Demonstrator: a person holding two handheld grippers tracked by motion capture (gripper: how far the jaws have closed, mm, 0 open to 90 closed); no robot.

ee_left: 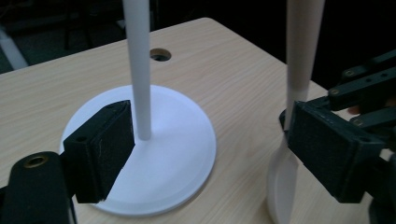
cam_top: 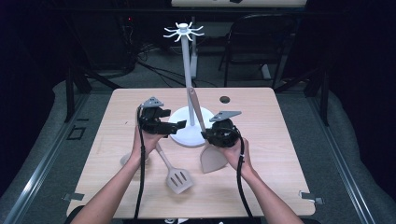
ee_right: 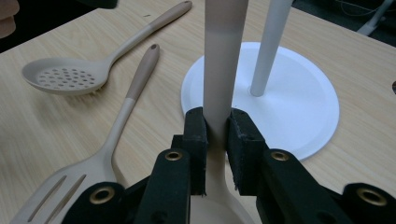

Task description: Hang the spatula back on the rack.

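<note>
A white utensil stand [cam_top: 186, 65] rises from a round base [cam_top: 191, 136] at mid-table, with bare hooks [cam_top: 183, 31] at its top. My right gripper [cam_top: 206, 134] is shut on the handle of a beige solid spatula [cam_top: 213, 159]. The spatula stands nearly upright, blade down by the base, handle leaning toward the pole. In the right gripper view the jaws [ee_right: 217, 135] pinch that handle [ee_right: 220, 65]. My left gripper [cam_top: 169, 121] is open over the base's left side. In the left gripper view its gripper [ee_left: 210, 154] spans the pole [ee_left: 139, 70] and base [ee_left: 177, 154], with the spatula handle [ee_left: 301, 46] by the right jaw.
A beige slotted turner [cam_top: 178, 178] lies flat near the front of the table, also seen as the slotted turner [ee_right: 116, 135]. A perforated spoon [ee_right: 65, 77] lies to its left, partly under the left hand. A cable hole [cam_top: 225, 99] is behind the base. A chair [cam_top: 254, 42] stands beyond the table.
</note>
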